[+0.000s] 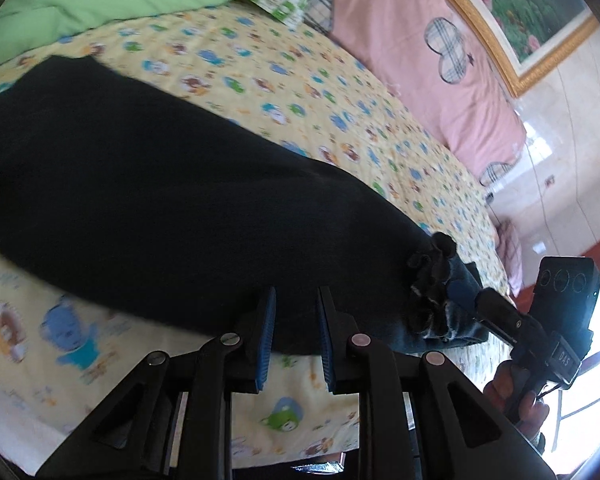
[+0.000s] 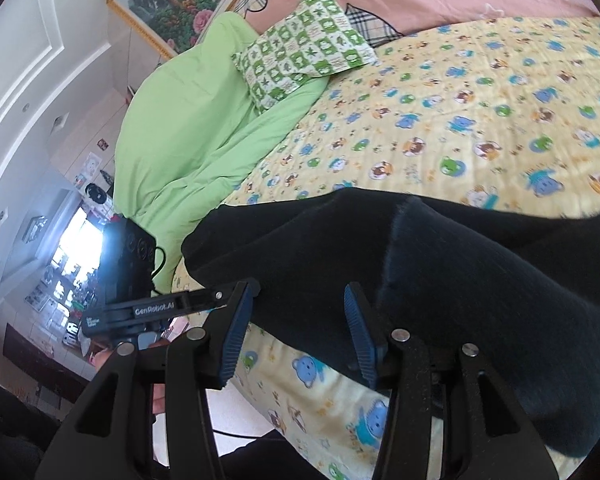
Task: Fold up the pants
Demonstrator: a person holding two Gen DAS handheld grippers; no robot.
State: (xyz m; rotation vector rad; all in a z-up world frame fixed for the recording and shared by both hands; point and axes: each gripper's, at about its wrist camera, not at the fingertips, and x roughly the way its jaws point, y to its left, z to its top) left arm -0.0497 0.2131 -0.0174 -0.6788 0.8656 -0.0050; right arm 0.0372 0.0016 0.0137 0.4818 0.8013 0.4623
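Black pants point(image 1: 140, 192) lie flat on the yellow cartoon-print bed sheet point(image 1: 300, 92). My left gripper point(image 1: 296, 296) is open, its blue-padded fingers just over the near edge of the pants. In the left wrist view the right gripper point(image 1: 471, 296) reaches the bunched waistband point(image 1: 431, 280) at the right end of the pants. In the right wrist view the pants point(image 2: 459, 280) fill the lower right. My right gripper point(image 2: 300, 300) is open, its fingers standing either side of the fabric's near edge. The left gripper point(image 2: 244, 292) shows at the pants' far left end.
A green duvet point(image 2: 188, 128) and a green frog-print pillow point(image 2: 303, 44) lie at the head of the bed. A pink padded headboard point(image 1: 419, 60) stands behind. A framed flower picture point(image 1: 519, 8) hangs on the wall. The bed's near edge point(image 2: 319, 420) runs under both grippers.
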